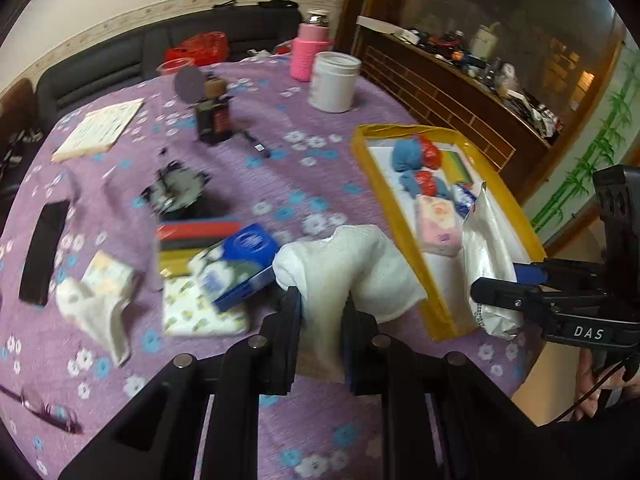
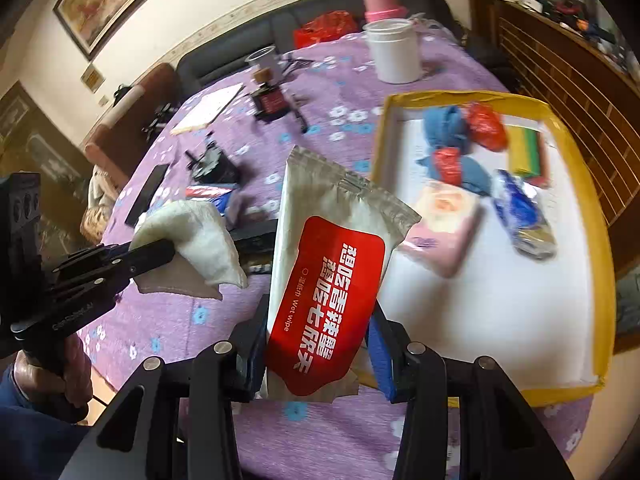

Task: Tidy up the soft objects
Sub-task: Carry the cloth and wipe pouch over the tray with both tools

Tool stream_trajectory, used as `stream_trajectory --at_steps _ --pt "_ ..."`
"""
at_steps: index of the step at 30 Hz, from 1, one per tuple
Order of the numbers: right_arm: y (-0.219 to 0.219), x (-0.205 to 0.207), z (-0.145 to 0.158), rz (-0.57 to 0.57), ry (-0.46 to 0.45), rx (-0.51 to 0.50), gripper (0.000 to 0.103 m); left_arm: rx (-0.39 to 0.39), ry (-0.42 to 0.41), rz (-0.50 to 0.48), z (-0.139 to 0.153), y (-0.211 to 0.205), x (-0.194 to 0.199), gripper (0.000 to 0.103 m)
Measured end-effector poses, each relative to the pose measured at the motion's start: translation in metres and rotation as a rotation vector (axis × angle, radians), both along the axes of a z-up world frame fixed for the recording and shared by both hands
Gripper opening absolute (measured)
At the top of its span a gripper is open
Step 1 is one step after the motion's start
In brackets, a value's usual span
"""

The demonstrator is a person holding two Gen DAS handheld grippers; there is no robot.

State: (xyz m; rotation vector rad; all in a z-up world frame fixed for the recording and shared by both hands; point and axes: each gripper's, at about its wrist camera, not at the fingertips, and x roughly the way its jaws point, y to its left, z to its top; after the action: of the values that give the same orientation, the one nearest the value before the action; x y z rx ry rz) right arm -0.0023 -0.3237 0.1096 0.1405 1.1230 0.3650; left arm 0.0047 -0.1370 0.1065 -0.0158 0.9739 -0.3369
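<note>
My left gripper (image 1: pixel 322 300) is shut on a white sock (image 1: pixel 348 264), held above the purple floral table (image 1: pixel 280 168). To its right, my right gripper (image 1: pixel 496 284) grips a silver wet wipe pack (image 1: pixel 488 256) over the near corner of the yellow-rimmed tray (image 1: pixel 404 236). In the right wrist view my right gripper (image 2: pixel 320 312) is shut on the wet wipe pack (image 2: pixel 328 276) with its red label. The left gripper (image 2: pixel 168 250) carries the sock (image 2: pixel 200 236) at the left. The tray (image 2: pixel 600 240) holds blue and red socks (image 2: pixel 448 124), a pink tissue pack (image 2: pixel 444 220) and a blue packet (image 2: pixel 524 216).
On the table lie another white sock (image 1: pixel 96 300), a blue box (image 1: pixel 244 264) on a stack of packs, a black case (image 1: pixel 44 252), a dark bottle (image 1: pixel 214 112), a book (image 1: pixel 100 128), a white jar (image 1: pixel 334 82) and a pink flask (image 1: pixel 308 52). A wooden sideboard (image 1: pixel 460 80) stands beyond the tray.
</note>
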Motion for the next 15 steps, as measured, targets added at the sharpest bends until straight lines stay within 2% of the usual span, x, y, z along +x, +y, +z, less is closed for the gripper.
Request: stream_trajectory --at_steps 15 --pt "-0.083 -0.004 0.001 -0.172 0.014 -0.008 0.047 0.006 0.003 -0.189 0.000 -0.106 0.022 0.017"
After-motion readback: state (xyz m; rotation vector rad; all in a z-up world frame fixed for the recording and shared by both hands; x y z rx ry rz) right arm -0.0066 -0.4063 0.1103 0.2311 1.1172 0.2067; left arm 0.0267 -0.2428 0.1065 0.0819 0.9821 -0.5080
